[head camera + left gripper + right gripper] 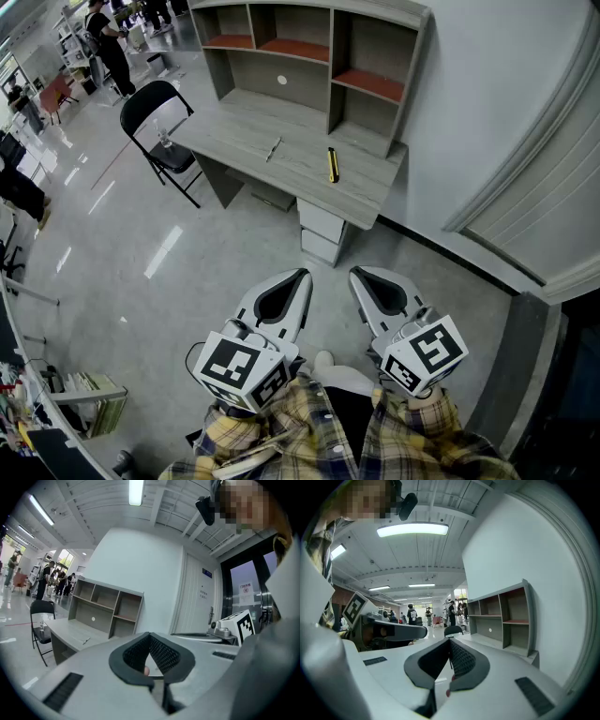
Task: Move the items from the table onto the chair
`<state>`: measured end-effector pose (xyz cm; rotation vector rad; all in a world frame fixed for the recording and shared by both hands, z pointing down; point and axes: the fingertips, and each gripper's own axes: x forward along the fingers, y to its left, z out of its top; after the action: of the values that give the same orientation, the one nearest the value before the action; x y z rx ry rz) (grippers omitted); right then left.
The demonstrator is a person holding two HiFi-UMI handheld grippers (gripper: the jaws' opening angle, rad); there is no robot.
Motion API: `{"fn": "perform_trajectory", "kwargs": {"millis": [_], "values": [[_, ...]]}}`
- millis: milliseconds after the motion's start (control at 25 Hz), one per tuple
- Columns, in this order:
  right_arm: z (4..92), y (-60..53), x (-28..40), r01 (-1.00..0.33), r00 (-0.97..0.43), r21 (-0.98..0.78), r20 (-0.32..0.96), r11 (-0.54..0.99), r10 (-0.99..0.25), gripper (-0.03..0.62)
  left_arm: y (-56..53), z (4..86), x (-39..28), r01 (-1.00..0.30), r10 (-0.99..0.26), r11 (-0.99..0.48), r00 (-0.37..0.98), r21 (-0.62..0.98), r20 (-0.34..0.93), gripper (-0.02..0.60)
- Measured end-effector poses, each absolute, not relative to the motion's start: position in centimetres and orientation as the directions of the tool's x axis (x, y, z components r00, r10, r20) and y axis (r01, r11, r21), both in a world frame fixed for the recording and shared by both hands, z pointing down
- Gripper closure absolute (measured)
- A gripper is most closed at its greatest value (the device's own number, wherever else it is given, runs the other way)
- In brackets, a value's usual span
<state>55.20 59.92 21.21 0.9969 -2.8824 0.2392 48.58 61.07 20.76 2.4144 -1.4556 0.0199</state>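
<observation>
Standing well back from the desk (pixel 234 127), I hold both grippers low in front of my plaid shirt (pixel 281 441). The left gripper (pixel 300 275) is clenched with nothing in it, its jaws pressed together in its own view (pixel 150 635). The right gripper (pixel 357 273) is likewise clenched and empty (pixel 450 641). On the desk top lie a thin silver pen (pixel 273 149) and, near it towards the right, a yellow-and-black tool (pixel 332 165), apart from each other. The black chair (pixel 150 103) stands at the desk's left end, with a small clear thing (pixel 165 141) on its seat. Both grippers are well apart from desk and chair
</observation>
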Motion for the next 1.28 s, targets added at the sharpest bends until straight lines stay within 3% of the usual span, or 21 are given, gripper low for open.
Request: {"fn": "perform_trajectory", "kwargs": {"millis": [320, 680, 1280], "values": [[21.9, 59.8, 56.7, -0.609, -0.793, -0.130, 0.136, 0.783, -0.594, 0.577, 61.2, 21.7, 49.5, -0.875, -0.869, -0.397, 0.455, 0.278, 0.194, 0.577], [23.8, 56.8, 52.9, -0.608, -0.793, -0.139, 0.152, 0.782, -0.589, 0.577, 58.0, 24.0, 45.6, -0.871, -0.873, -0.376, 0.448, 0.316, 0.195, 0.577], [24.0, 42.9, 35.7, -0.621, -0.782, -0.138, 0.166, 0.771, -0.600, 0.577, 44.5, 23.9, 26.6, -0.888, -0.879, -0.366, 0.428, 0.280, 0.210, 0.577]]}}
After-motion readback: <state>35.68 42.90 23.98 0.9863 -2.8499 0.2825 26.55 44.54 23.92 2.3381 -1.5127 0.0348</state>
